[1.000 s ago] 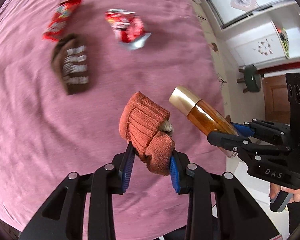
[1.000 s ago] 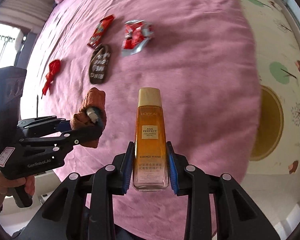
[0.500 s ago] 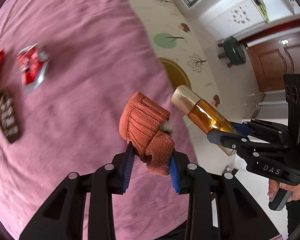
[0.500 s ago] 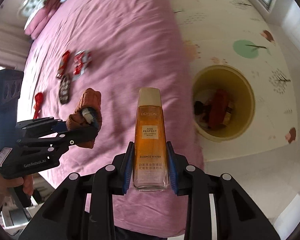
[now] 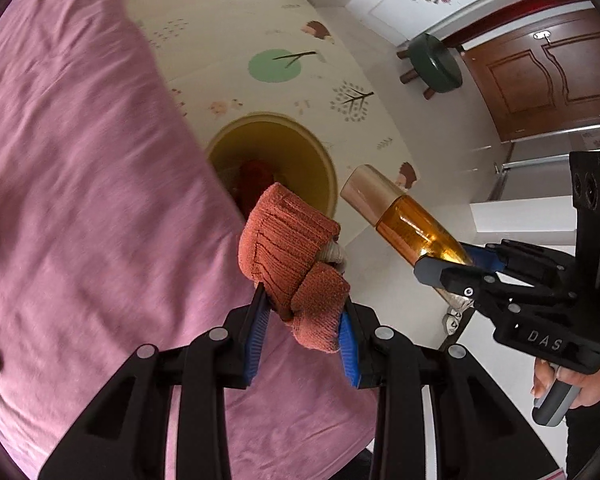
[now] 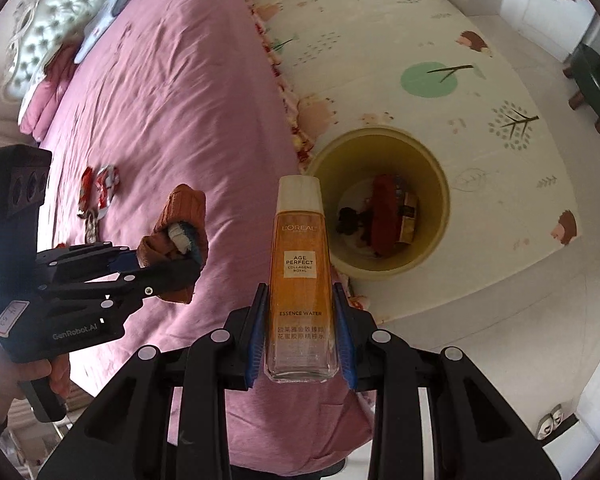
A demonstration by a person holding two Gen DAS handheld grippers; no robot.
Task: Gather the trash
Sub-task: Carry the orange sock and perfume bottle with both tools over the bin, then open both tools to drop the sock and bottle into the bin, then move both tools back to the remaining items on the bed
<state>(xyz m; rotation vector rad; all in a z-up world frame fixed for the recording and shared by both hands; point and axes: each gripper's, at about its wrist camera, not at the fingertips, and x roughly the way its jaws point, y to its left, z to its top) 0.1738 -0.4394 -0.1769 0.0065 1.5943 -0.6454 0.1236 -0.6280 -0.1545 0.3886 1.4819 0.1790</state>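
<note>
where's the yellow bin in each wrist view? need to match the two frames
Left wrist: yellow bin sits centre, slightly above middle, on the floor mat beside the pink bed's edge; its near side is hidden behind the rust sock held in the left tongs.
Right wrist: yellow bin sits right of centre, just right of the amber bottle held in the right tongs.
Shared landmark: the green tree print on the mat.

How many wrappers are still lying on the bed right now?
3 that I can make out, clustered on the pink bed: a red wrapper, a red-and-silver one beside it, and a dark one just below. More may lie out of view.
</note>
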